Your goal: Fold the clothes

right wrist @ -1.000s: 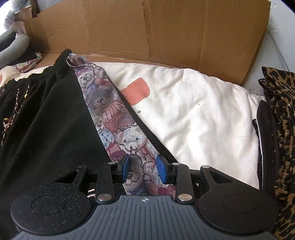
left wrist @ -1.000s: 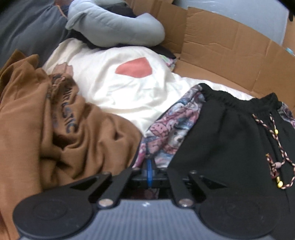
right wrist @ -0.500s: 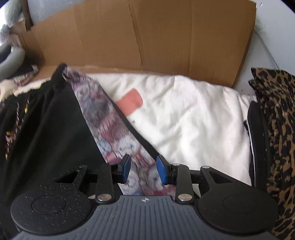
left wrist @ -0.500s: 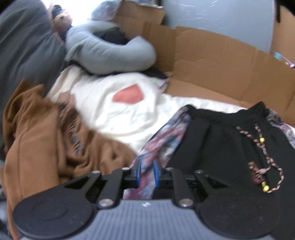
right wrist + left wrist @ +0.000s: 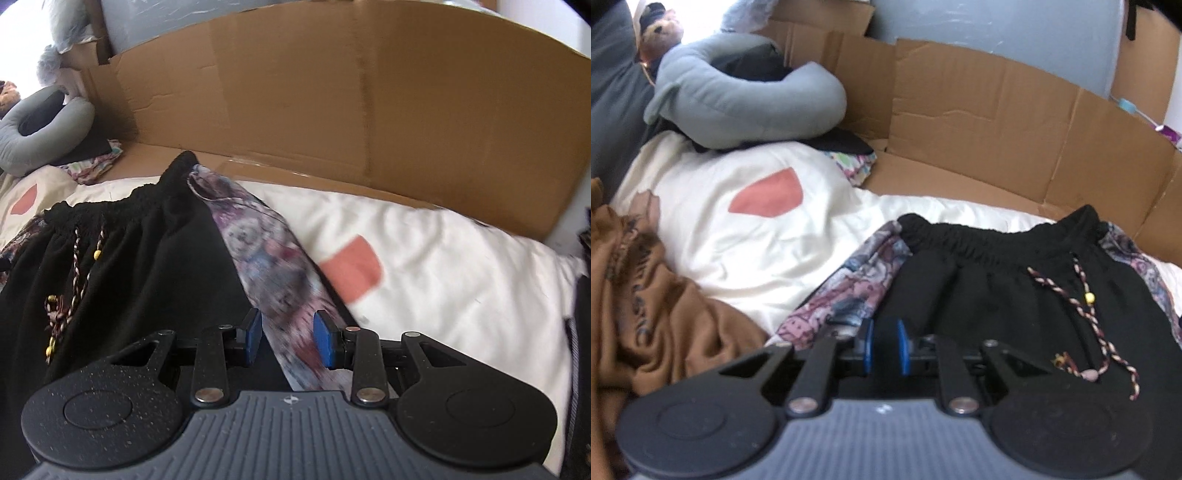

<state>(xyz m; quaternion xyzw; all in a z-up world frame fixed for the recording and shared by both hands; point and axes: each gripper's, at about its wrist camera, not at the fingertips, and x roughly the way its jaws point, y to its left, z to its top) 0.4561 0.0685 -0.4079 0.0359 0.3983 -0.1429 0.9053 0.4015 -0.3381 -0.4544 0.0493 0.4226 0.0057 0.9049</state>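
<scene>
Black shorts (image 5: 1015,295) with an elastic waistband and a braided, beaded drawstring (image 5: 1086,314) lie on a cream sheet (image 5: 738,240). A bear-print panel (image 5: 266,258) runs down each side of them. My left gripper (image 5: 884,345) sits at the shorts' left edge, its blue pads (image 5: 867,345) pressed on a fold of black fabric. My right gripper (image 5: 288,338) hovers open over the right bear-print panel, and the strip passes between its fingertips without being pinched. In the right wrist view the shorts (image 5: 147,266) spread out to the left.
A crumpled brown garment (image 5: 646,314) lies at the left. A grey neck pillow (image 5: 738,99) rests at the back left, on dark and patterned cloth. Cardboard walls (image 5: 351,110) stand behind the sheet. Dark clothing (image 5: 581,350) is piled at the right edge.
My left gripper, fully shut a second ago, parted its pads and now has black fabric between them. Both views drew back, showing more cardboard. The right gripper stayed open.
</scene>
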